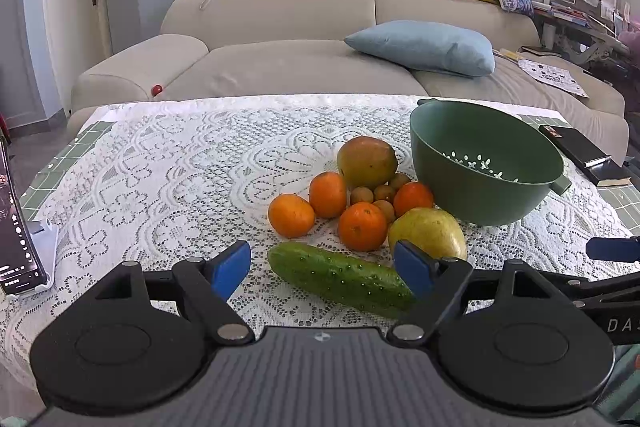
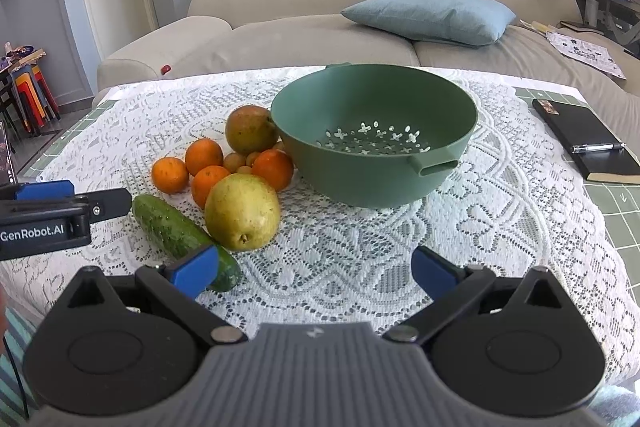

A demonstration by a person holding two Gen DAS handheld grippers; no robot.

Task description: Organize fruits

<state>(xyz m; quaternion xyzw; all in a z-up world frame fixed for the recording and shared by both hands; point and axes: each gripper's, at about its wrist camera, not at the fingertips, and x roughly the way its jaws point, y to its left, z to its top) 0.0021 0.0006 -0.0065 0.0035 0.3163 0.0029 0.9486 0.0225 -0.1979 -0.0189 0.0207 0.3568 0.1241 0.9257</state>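
A pile of fruit lies on the lace tablecloth: a mango (image 1: 367, 162) (image 2: 251, 129), several oranges (image 1: 291, 215) (image 2: 170, 174), small brown longans (image 1: 361, 195) (image 2: 234, 161), a yellow pear (image 1: 427, 232) (image 2: 242, 211) and a green cucumber (image 1: 340, 279) (image 2: 176, 233). An empty green colander bowl (image 1: 486, 163) (image 2: 374, 131) stands to the right of the pile. My left gripper (image 1: 322, 269) is open, with the cucumber lying between its fingertips. My right gripper (image 2: 314, 269) is open and empty, in front of the pear and the bowl.
A black notebook with a pen (image 1: 584, 155) (image 2: 590, 143) lies at the table's right edge. A phone on a stand (image 1: 18, 247) is at the left edge. A beige sofa with a blue pillow (image 1: 424, 47) (image 2: 428, 17) is behind the table.
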